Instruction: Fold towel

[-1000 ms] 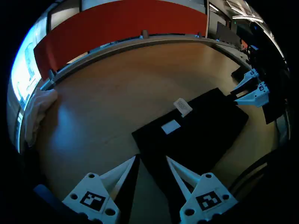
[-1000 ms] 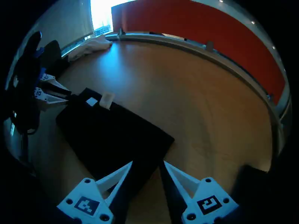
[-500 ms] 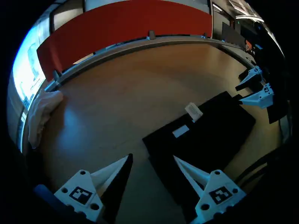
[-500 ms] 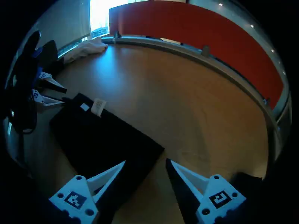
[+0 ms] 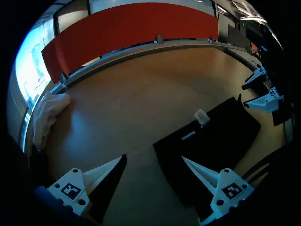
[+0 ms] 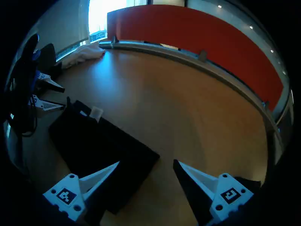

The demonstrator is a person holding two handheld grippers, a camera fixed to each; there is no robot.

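Black towel (image 5: pixel 210 145) lies flat on table (image 5: pixel 131 94), left gripper (image 5: pixel 153 157) and right gripper (image 6: pixel 146 162) wide open, empty, at opposite ends, likely leaving the fold resting.

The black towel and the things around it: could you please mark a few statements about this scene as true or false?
1. The black towel lies on the wooden table. True.
2. The left gripper is shut on the towel. False: its fingers stand wide apart and hold nothing.
3. A crumpled white cloth lies near the table's edge, apart from the towel. True.
4. The partition behind the table is blue. False: the long panel is red.
5. The right gripper is open. True.
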